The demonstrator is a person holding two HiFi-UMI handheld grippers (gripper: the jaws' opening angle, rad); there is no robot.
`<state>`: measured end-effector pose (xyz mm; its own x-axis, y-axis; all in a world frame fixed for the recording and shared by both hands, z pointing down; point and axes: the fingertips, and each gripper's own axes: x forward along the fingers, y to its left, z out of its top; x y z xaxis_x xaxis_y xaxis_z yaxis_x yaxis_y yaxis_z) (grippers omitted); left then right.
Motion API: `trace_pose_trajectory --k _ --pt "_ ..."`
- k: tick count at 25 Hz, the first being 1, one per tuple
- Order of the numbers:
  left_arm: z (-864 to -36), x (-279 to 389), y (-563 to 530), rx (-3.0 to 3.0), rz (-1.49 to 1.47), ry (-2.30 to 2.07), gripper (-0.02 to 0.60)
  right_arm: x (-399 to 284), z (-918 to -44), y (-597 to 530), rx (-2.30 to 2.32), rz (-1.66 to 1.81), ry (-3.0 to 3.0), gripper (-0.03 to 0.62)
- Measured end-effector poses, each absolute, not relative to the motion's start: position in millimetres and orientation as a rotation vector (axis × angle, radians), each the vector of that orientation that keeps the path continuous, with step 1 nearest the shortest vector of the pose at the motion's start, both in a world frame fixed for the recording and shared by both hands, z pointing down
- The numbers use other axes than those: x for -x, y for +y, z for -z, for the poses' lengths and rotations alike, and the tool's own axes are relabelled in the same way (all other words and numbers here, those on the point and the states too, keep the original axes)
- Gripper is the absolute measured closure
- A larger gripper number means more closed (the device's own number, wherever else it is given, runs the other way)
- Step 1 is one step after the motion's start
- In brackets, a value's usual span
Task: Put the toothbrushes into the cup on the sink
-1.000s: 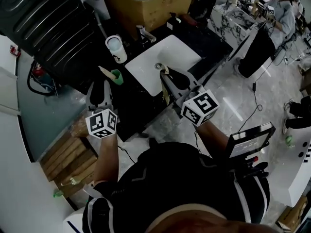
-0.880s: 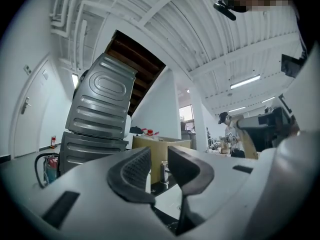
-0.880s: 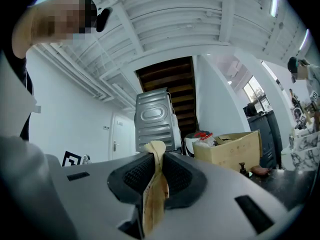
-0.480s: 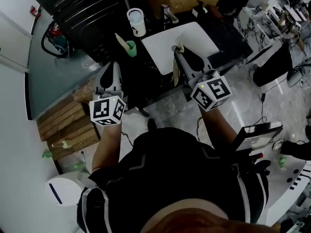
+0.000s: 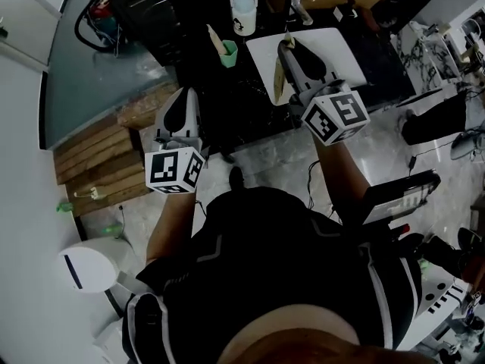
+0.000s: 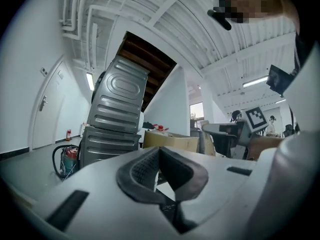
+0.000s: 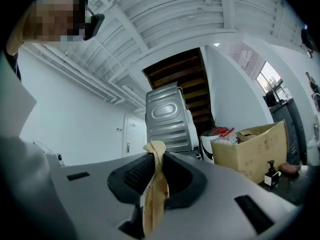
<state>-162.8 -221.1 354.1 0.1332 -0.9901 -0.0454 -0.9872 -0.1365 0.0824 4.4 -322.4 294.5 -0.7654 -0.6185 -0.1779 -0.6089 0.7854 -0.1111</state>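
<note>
A small green cup (image 5: 229, 53) stands on the dark counter left of the white sink (image 5: 337, 42), with a pale toothbrush (image 5: 214, 36) leaning out of it. My right gripper (image 5: 286, 46) reaches over the sink's left edge, shut on a beige paper-wrapped toothbrush (image 5: 277, 78). In the right gripper view that toothbrush (image 7: 154, 194) is pinched between the jaws of the right gripper (image 7: 156, 156), its top poking above them. My left gripper (image 5: 187, 95) hangs short of the counter, below and left of the cup. In the left gripper view the left gripper (image 6: 159, 160) is shut with nothing in it.
A white cup (image 5: 243, 10) and a faucet (image 5: 296, 6) stand at the counter's back, a cardboard box (image 7: 252, 149) behind them. A grey ribbed appliance (image 6: 115, 116) rises at the left. Wooden boards (image 5: 98, 165) lie on the floor by my left arm.
The head view has swung, so the counter and sink sit higher in the picture. My left gripper has drawn back from the green cup. The right gripper keeps its hold on the wrapped toothbrush.
</note>
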Motion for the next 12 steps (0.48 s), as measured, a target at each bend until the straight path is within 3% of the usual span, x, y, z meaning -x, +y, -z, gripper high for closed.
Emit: trace_pose_trajectory --k 12 --pt "-373 194 -241 -2.299 0.108 -2.020 0.576 74 -303 -393 0.900 0.019 2.759 0.528"
